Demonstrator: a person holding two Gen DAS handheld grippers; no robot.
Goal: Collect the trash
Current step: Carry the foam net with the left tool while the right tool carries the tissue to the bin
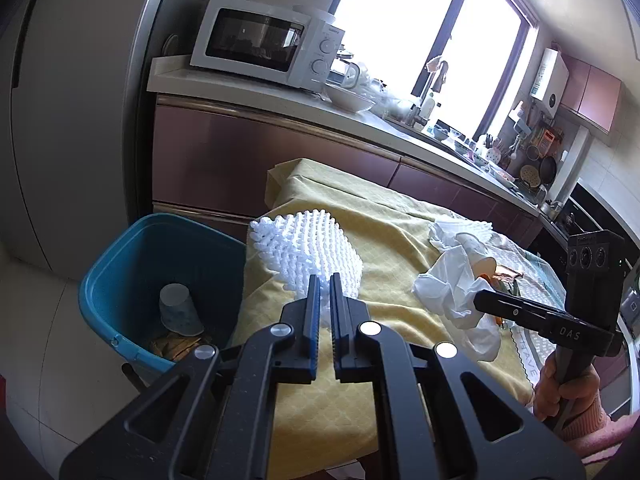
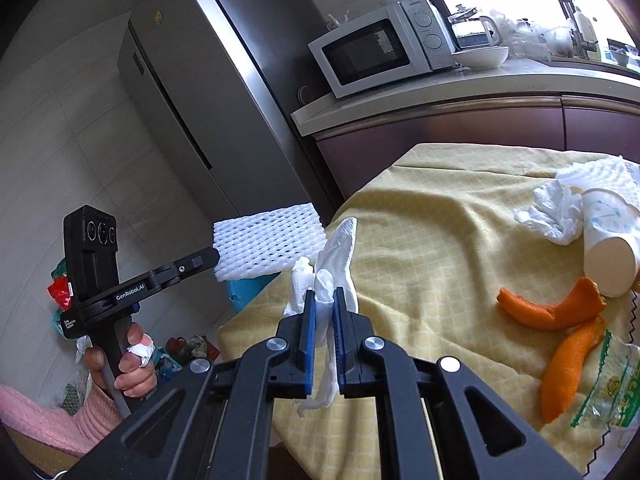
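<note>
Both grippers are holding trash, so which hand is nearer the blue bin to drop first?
Left, probably: its gripper holds the foam net right beside the bin; the right gripper, with tissue, is farther over the table.

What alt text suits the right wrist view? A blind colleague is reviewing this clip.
The right tongs pinch a crumpled white tissue above a yellow tablecloth. To the left, the left tongs hold a white foam net; orange peels and a tipped paper cup lie at right.

My left wrist cam looks down-fwd over the yellow tablecloth (image 1: 392, 240) toward the teal bin (image 1: 132, 280); right cam faces same table, close — both share the microwave (image 2: 380, 48).
</note>
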